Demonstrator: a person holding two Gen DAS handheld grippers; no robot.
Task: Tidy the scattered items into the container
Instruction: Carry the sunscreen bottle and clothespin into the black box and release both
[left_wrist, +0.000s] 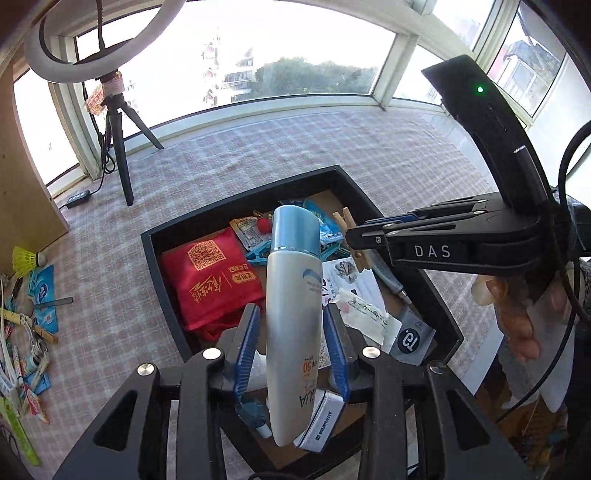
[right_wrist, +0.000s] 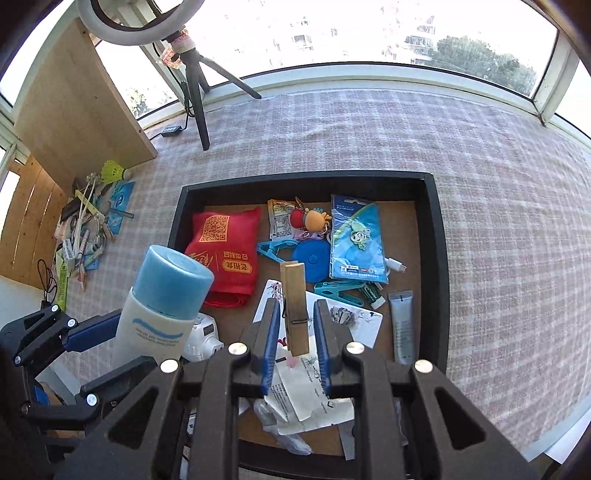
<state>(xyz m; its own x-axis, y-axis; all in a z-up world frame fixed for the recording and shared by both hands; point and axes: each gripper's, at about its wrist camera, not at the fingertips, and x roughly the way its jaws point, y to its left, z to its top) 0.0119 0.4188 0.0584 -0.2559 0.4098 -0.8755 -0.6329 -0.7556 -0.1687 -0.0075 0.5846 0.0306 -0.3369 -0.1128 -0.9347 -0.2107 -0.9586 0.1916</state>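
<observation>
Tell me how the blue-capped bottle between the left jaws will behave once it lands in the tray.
The bottle looks smooth and glossy, so it probably slips easily between the pads. Its rounded, tapering body suggests it may roll or slide when it lands on the clutter in the tray. It looks like rigid plastic, so it will likely keep its shape rather than flop.

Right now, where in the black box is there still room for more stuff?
Bare brown floor shows along the far wall of the black tray, behind the red cloth bag, and down its right side past the grey tube. The middle and near end are crowded.
</observation>
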